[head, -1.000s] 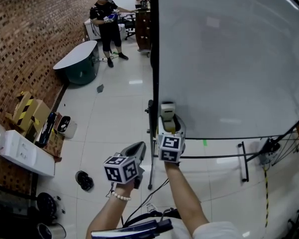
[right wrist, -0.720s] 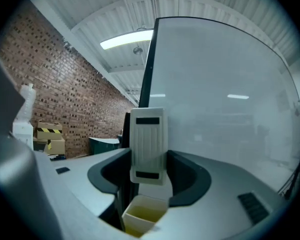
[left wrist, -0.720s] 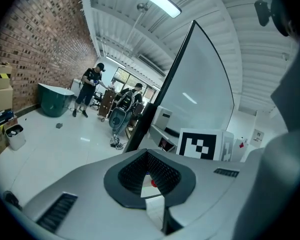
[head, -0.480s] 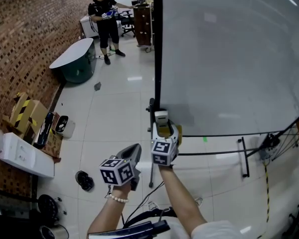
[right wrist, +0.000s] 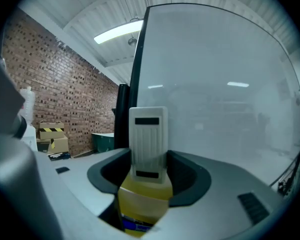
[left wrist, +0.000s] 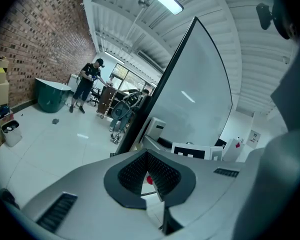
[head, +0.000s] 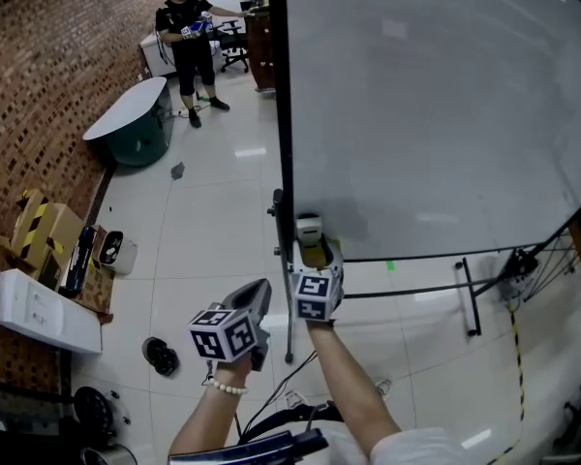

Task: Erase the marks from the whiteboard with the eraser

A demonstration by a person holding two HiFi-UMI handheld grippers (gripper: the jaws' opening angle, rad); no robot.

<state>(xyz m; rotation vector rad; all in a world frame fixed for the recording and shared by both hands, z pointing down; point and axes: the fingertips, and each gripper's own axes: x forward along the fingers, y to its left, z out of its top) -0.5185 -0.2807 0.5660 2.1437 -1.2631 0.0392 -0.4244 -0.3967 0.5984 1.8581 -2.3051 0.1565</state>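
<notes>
The right tongs (head: 311, 247) are clenched on the eraser (head: 310, 229), which stands upright between their dark pads in the right gripper view: a pale grey ribbed back (right wrist: 148, 134) above a yellow body with a blue label at its foot. In the head view the eraser sits at the lower left corner of the whiteboard (head: 436, 114), just inside the board's black upright edge and a little above its bottom rail; whether it presses on the surface or hangs just off it cannot be told. The board fills most of the right gripper view as a pale grey sheet (right wrist: 220, 84) with ceiling lights mirrored in it. The left tongs (head: 260, 295) hover lower and to the left, apart from the board and over the white tiled floor (head: 203, 231); in the left gripper view their ribbed pads (left wrist: 162, 173) are drawn together with only a thin slit between them and nothing gripped. A bead bracelet (head: 223, 386) circles the left wrist. Farther off, a person in black (head: 182, 27) stands by a dark green tub (head: 136, 134) near the brick wall (head: 39, 76), with cardboard boxes (head: 39, 231) along its base.
</notes>
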